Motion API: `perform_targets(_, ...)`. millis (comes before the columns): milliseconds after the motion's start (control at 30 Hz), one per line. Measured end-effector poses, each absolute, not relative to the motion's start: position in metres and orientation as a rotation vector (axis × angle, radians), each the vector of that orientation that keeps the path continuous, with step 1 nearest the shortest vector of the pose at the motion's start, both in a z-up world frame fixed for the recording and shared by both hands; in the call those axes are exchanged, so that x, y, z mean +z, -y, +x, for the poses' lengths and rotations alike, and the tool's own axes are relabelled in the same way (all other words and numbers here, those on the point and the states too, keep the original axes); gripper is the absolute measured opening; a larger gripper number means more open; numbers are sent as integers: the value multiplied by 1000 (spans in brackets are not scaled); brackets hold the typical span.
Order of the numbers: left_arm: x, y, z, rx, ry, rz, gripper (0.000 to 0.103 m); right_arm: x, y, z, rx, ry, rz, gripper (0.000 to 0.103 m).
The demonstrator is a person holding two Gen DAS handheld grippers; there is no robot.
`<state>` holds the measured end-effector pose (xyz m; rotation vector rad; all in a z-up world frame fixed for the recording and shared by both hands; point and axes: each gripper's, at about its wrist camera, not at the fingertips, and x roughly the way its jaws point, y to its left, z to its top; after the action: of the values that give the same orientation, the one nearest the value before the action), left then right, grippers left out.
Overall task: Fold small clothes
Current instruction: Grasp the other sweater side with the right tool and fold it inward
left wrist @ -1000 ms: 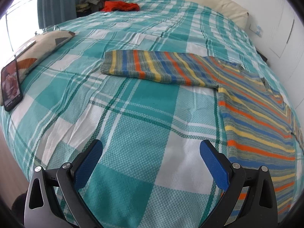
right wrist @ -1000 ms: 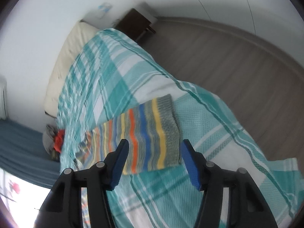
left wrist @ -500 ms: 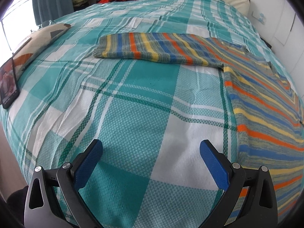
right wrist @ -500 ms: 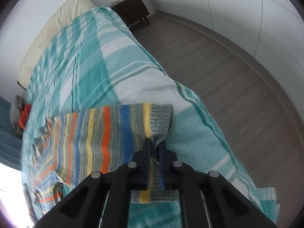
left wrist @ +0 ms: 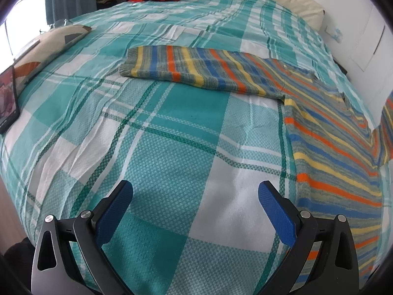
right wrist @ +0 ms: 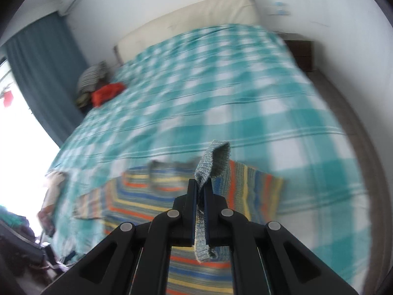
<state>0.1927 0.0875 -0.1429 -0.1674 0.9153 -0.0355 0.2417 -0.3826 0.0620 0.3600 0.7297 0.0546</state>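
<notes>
Your left gripper [left wrist: 195, 193] and right gripper [right wrist: 200, 196] share black angular frames, silver round screws and textured blue pads [left wrist: 275, 217] lining the jaws.

The left gripper [left wrist: 195, 194] hangs low over the bed with its jaws spread wide, the blue pads [left wrist: 115, 209] well apart and nothing between them; its black arms splay outward from the bottom of the left wrist view. The right gripper [right wrist: 200, 189] is raised and clamped tight, its two fingers [right wrist: 191, 196] pressed nearly together on the grey ribbed edge of the striped sweater [right wrist: 216, 157], which stands up above the fingertips and also hangs below them. The right wrist view is blurred, so finer detail of the grip cannot be told.
</notes>
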Motion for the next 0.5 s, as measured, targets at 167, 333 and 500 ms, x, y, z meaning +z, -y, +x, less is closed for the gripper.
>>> perform_targets(167, -145, -94, 193, -28, -932, -187, 102, 19, 331, 278, 304, -826, 549, 70)
perform_targets(333, -144, -98, 196, -45, -935, -227, 102, -1, 355, 267, 313, -807, 660, 72)
perform_targets(500, -145, -92, 200, -42, -937, -207, 102, -34, 401, 263, 183, -908, 669, 71)
